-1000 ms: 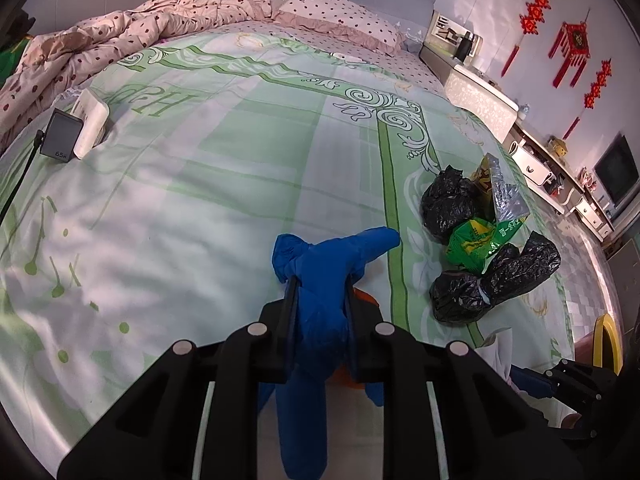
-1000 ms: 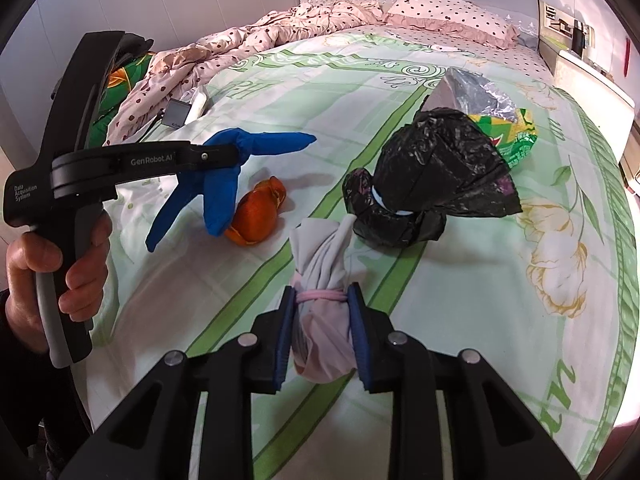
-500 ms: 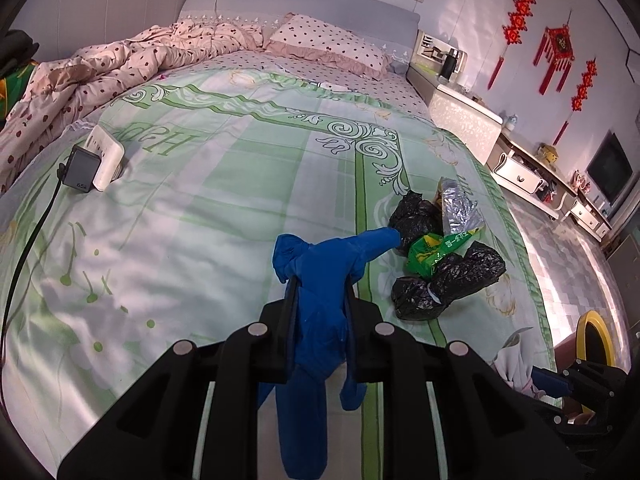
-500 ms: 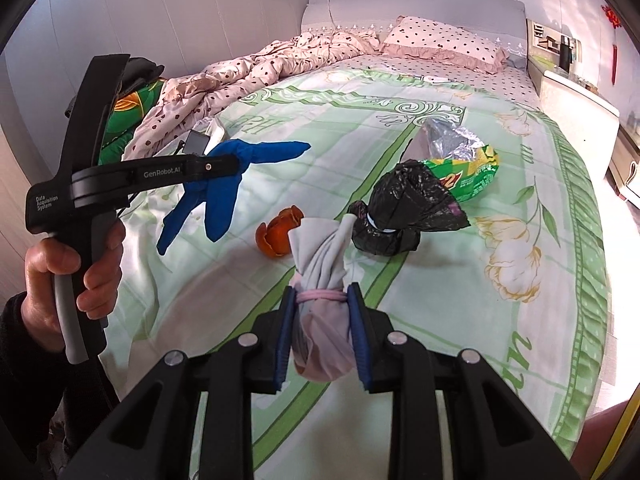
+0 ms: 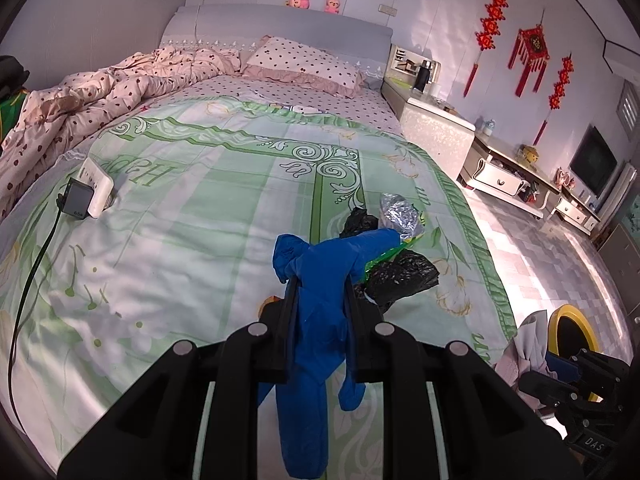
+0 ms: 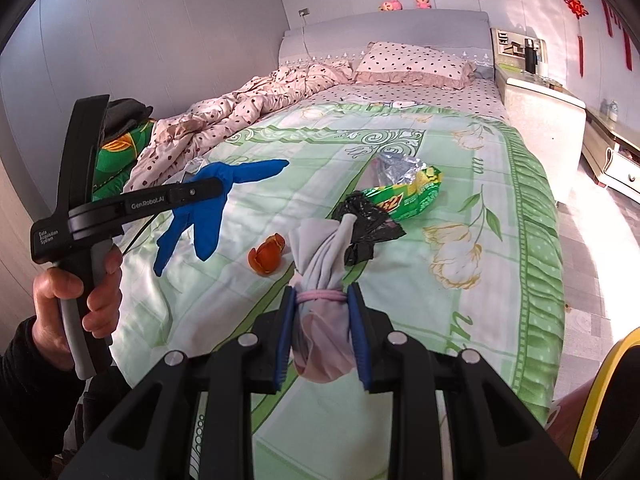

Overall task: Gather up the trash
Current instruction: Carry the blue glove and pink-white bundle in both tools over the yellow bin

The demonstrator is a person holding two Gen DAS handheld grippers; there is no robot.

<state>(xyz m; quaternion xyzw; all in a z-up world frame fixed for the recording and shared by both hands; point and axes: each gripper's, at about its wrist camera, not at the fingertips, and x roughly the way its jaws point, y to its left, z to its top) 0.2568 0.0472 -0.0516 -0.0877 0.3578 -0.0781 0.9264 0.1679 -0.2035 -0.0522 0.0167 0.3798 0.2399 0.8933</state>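
Blue glove (image 5: 324, 280) is gripped in the left tool (image 5: 320, 300), and a tied pale bundle (image 6: 322, 320) in the right tool (image 6: 322, 320). Beyond both tools, orange peel (image 6: 266, 258), black bags (image 6: 366, 224) and a green packet (image 6: 412, 196) are left lying on the bed (image 6: 500, 248).

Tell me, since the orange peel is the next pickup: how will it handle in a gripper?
The orange peel is a curled, hollow shell, so it probably crushes or flexes under the jaws. It looks light for its size. Lying loose on the soft bedspread, it may tip or sink instead of holding firm.
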